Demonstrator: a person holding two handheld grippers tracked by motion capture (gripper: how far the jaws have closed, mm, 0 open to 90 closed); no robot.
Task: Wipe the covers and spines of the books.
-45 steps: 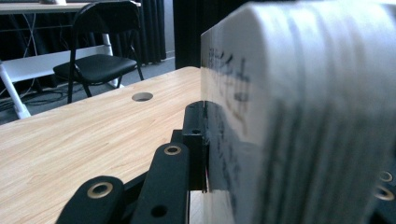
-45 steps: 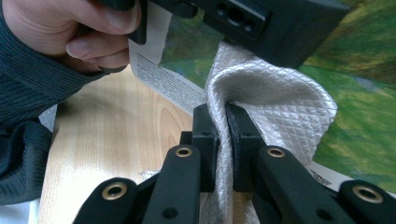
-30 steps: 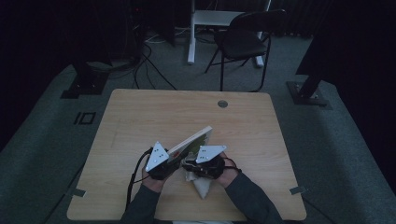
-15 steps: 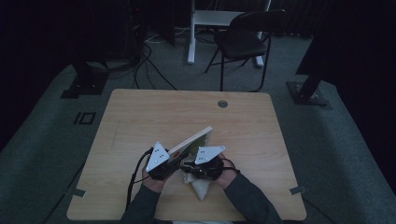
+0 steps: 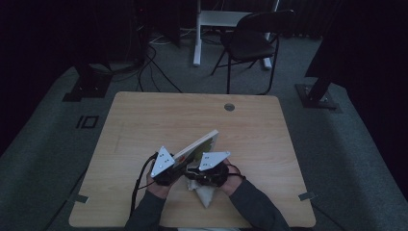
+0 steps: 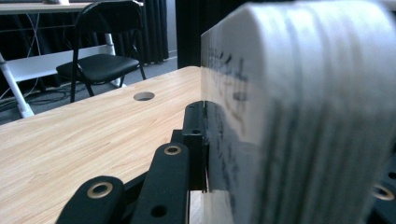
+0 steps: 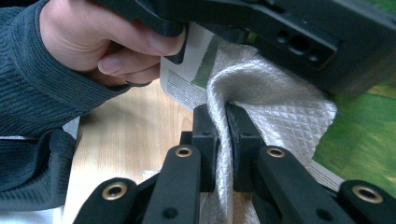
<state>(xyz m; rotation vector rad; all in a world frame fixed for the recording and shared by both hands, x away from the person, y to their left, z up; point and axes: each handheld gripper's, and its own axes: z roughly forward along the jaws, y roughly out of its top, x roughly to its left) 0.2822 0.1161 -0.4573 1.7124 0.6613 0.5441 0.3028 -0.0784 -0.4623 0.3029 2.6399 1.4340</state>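
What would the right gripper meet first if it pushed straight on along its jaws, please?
The right gripper, shut on the white cloth, would probably press that cloth against the book's green cover just beyond, though depth is hard to judge.

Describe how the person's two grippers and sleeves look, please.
Both grippers, left gripper and right gripper, are black, each topped by a grey three-cornered plate with small dark dots. Their jaws are black bars with brass-ringed holes. A black cable trails from the left one. The sleeves are dark grey-blue ribbed knit.
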